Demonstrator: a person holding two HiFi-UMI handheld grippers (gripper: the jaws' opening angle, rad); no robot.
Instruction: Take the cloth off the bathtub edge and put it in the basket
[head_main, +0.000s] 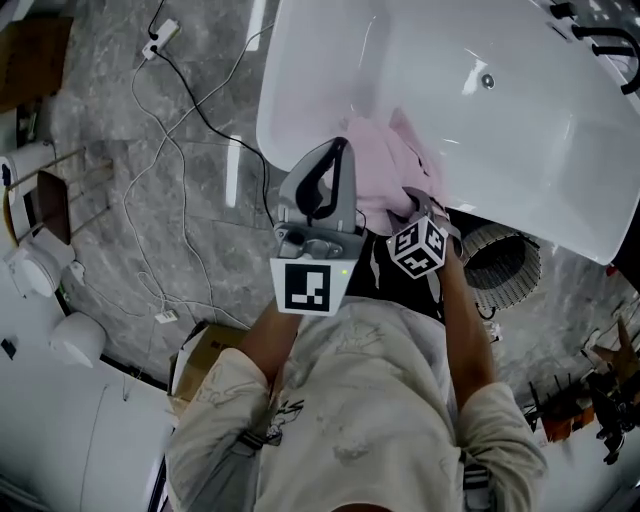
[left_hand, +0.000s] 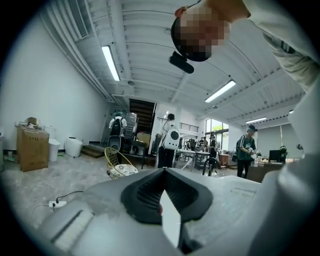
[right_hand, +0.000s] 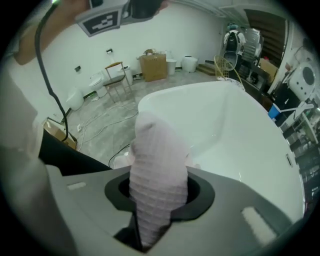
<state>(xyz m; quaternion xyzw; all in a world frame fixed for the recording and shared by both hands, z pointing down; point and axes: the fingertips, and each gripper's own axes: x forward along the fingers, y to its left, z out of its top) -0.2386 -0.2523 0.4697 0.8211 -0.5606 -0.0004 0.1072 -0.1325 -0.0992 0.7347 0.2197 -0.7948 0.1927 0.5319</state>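
Now right gripper (head_main: 418, 205) clamping cloth (head_main: 385, 160); should be lifting it clear of tub (head_main: 330, 60) before swinging to basket (head_main: 500, 262); left gripper (head_main: 338, 150) idling, clenched empty.

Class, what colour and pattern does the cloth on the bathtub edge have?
Pale pink with a waffle-like grid weave; the cloth shows best in the right gripper view.

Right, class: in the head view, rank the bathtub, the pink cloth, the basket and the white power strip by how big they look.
1. Bathtub: largest by far.
2. Pink cloth, partly covered.
3. Basket: close to the cloth and partly hidden under the bathtub, so that pair is unsure.
4. Power strip: smallest.
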